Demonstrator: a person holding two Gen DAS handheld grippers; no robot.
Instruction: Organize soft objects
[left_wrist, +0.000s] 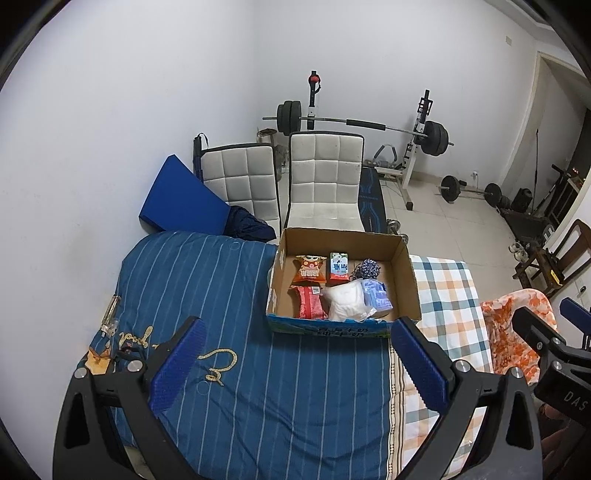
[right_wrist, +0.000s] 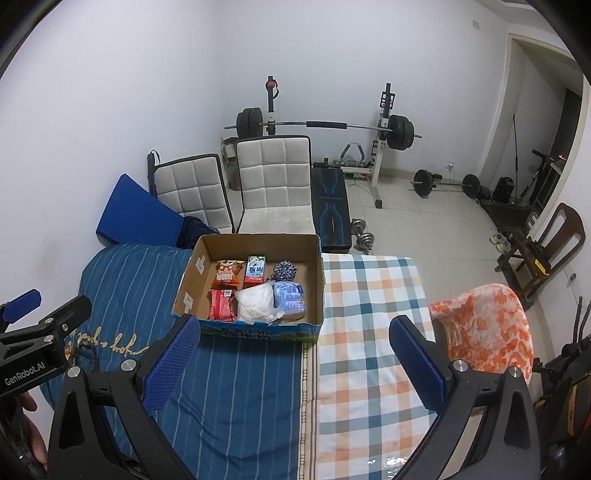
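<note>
An open cardboard box sits on the bed. It holds an orange snack bag, a red packet, a small carton, a white soft bag, a blue tissue pack and a blue-white yarn ball. My left gripper is open and empty, held above the bed in front of the box. My right gripper is open and empty, beside it.
The bed has a blue striped quilt on the left and a checked sheet on the right. An orange-white blanket lies at the right edge. Two white chairs and a barbell rack stand behind.
</note>
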